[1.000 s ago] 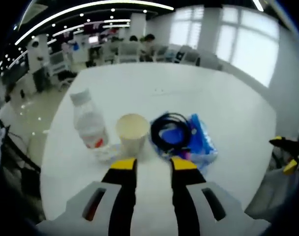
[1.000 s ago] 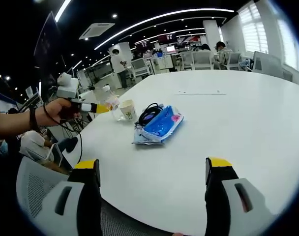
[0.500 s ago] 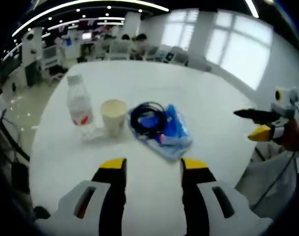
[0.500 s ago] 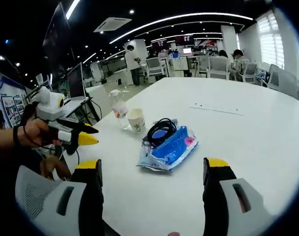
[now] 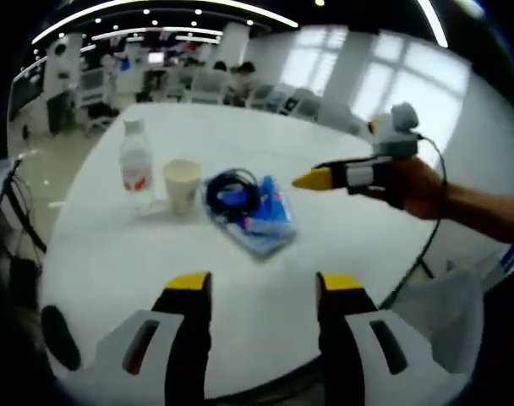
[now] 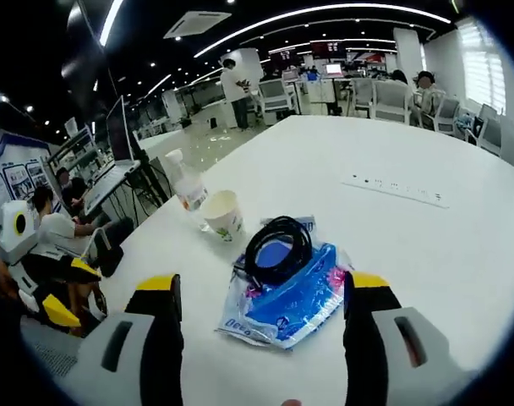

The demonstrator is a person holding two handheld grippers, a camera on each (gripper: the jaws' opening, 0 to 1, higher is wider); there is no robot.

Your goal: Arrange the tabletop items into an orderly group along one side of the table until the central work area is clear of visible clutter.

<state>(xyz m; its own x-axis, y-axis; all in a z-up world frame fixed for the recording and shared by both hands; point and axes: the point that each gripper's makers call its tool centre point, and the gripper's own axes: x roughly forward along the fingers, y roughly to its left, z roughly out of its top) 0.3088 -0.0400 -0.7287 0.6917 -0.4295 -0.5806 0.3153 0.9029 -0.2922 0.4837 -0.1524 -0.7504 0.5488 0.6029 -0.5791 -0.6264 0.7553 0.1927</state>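
Note:
On the white table (image 6: 426, 245) a clear water bottle (image 6: 185, 188), a paper cup (image 6: 223, 214) and a blue packet (image 6: 287, 292) lie in a row, with a black coiled cable (image 6: 278, 245) resting on the packet. My right gripper (image 6: 263, 288) stands open just short of the packet, nothing between its jaws. In the left gripper view the bottle (image 5: 136, 165), cup (image 5: 182, 184), cable (image 5: 232, 189) and packet (image 5: 253, 216) sit further off, beyond my open left gripper (image 5: 264, 288). The right gripper (image 5: 333, 178) reaches in there, held by a hand (image 5: 413, 182). The left gripper (image 6: 46, 292) hangs off the table's edge.
A flush socket strip (image 6: 395, 190) lies in the table further back. Beyond the table are office chairs (image 6: 390, 97), desks with a monitor (image 6: 122, 127) and people. The table's rounded edge (image 5: 62, 245) runs close to the bottle.
The left gripper has drawn back from the cup and opened its distance to the items. The right gripper has moved in over the table toward the packet. The items lie as before.

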